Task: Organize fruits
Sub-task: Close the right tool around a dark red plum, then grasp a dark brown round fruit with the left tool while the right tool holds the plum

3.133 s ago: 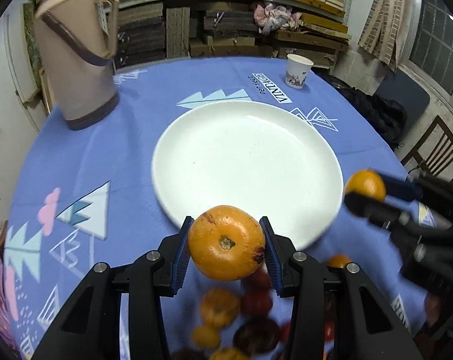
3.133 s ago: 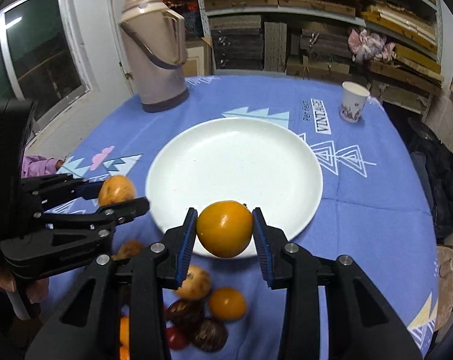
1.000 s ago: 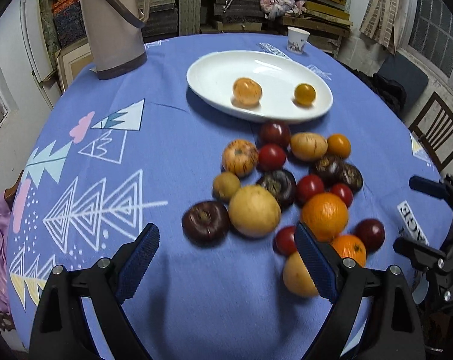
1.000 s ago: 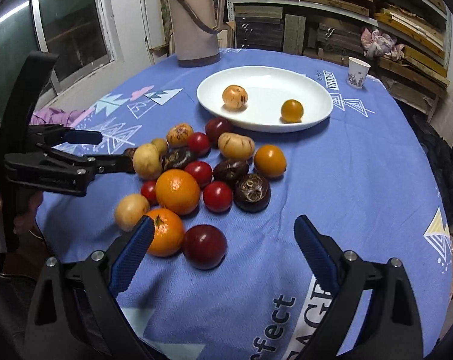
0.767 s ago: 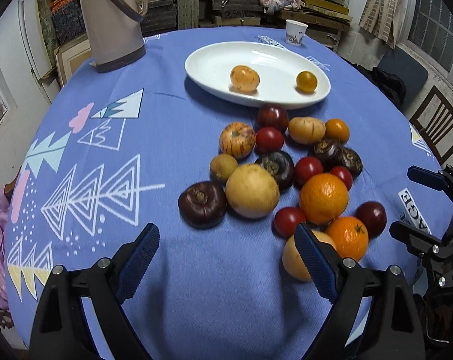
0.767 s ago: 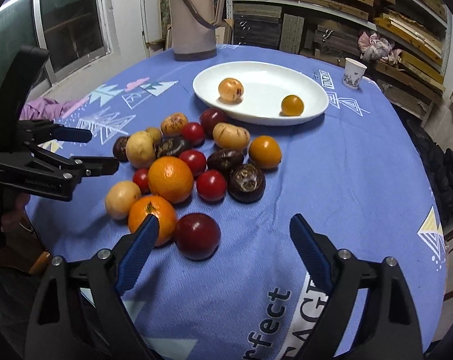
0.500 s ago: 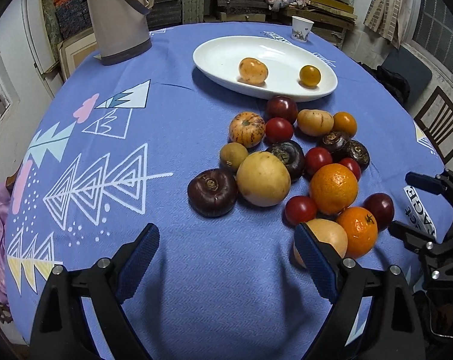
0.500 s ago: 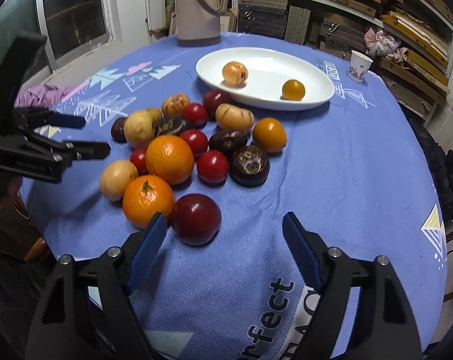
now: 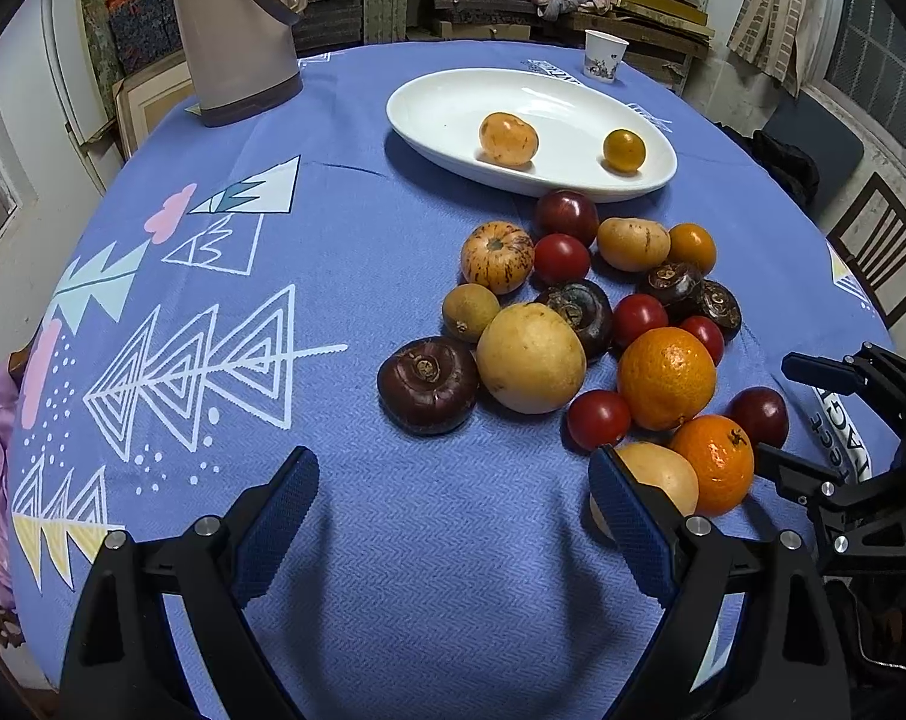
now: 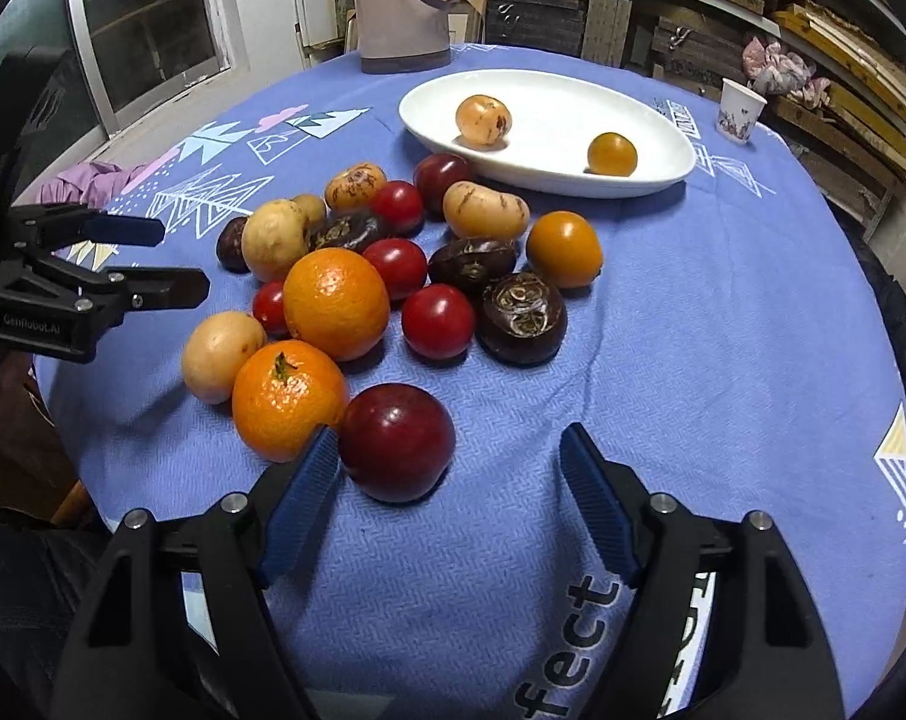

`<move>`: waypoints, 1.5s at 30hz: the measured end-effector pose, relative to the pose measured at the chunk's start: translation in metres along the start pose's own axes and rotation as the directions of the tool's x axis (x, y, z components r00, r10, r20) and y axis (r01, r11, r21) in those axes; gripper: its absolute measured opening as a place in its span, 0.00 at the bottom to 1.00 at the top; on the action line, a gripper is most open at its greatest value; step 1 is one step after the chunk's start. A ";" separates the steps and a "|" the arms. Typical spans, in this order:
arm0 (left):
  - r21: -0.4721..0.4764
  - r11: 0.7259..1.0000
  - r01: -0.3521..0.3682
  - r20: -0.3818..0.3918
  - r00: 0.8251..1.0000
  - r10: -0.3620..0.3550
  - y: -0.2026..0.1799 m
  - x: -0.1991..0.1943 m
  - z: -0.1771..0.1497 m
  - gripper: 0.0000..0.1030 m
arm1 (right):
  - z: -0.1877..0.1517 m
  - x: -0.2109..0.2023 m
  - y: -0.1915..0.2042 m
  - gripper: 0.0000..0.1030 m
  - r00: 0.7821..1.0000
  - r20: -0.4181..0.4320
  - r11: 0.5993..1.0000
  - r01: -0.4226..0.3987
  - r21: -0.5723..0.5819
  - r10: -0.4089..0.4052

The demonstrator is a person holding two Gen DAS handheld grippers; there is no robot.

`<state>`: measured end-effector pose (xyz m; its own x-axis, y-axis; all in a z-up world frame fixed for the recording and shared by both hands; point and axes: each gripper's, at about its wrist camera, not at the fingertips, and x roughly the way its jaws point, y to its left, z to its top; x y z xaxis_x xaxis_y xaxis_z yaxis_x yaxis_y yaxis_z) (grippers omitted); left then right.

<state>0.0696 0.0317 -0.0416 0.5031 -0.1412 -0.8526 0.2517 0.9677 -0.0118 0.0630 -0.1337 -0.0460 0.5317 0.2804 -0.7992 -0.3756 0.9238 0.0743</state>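
A white oval plate holds a speckled orange fruit and a small orange fruit. Several fruits lie in a pile on the blue tablecloth below it: oranges, red tomatoes, dark purple fruits, yellow round ones. My left gripper is open and empty, near the pile's front edge. My right gripper is open and empty, with a dark red plum just inside its left finger.
A beige thermos jug stands at the back of the round table. A paper cup stands behind the plate. A wooden chair is at the right. Shelves of stacked wood fill the background.
Both grippers, open and empty, have moved closer to the fruit pile. The right gripper has come up to the dark red plum.
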 end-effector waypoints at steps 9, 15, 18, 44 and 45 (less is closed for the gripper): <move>-0.011 1.000 -0.004 -0.003 1.000 0.004 0.005 0.000 -0.001 0.89 | 0.002 0.000 -0.002 0.56 1.000 -0.008 1.000 -0.014 0.009 0.014; -0.006 1.000 -0.004 -0.003 1.000 0.004 0.005 -0.001 -0.002 0.90 | 0.007 0.010 0.005 0.54 1.000 -0.014 1.000 -0.014 0.000 0.014; -0.011 1.000 -0.006 -0.005 1.000 0.006 0.006 0.000 -0.002 0.90 | 0.007 0.015 0.003 0.38 0.998 -0.025 0.998 -0.057 0.025 0.058; -0.001 0.999 -0.037 -0.042 0.998 0.037 0.027 0.038 0.013 0.88 | 0.002 0.004 -0.016 0.38 0.994 0.003 0.988 -0.112 0.108 0.112; 0.000 0.999 -0.034 -0.046 0.998 0.034 0.028 0.040 0.014 0.87 | 0.003 0.005 -0.016 0.38 0.993 0.002 0.988 -0.114 0.108 0.115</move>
<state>0.1081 0.0501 -0.0692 0.4725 -0.0986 -0.8758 0.2342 0.9720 0.0170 0.0735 -0.1463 -0.0490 0.4863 0.3849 -0.7844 -0.3495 0.9085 0.2291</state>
